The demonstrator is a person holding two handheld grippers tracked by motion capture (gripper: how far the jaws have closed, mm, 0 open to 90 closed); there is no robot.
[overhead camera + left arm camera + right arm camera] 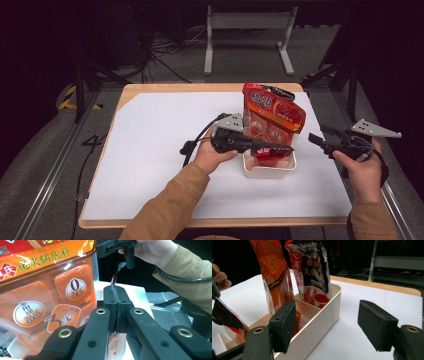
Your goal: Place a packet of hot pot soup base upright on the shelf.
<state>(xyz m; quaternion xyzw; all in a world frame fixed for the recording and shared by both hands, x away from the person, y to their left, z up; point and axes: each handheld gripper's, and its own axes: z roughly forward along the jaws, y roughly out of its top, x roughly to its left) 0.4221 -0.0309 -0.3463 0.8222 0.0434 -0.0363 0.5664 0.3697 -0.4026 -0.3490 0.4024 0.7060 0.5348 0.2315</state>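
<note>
A white open box (270, 173) stands on the white table cover. A large orange clear-windowed sauce packet (272, 117) stands upright in it, seen close in the left gripper view (42, 297). Behind it stands a darker red packet (312, 270). My left gripper (280, 148) reaches level over the box, shut on the thin edge of a small red packet (270, 153) that hangs into the box's near end (227, 317). Its jaws (117, 297) are pressed together on that edge. My right gripper (316, 140) is open to the right of the box (322, 312), with nothing between its pads (283, 323).
The wooden table edge (210, 88) shows beyond the white cover (160, 150). A metal stand (247, 30) and cables lie on the floor behind. The table's right edge (345, 190) is close to my right hand.
</note>
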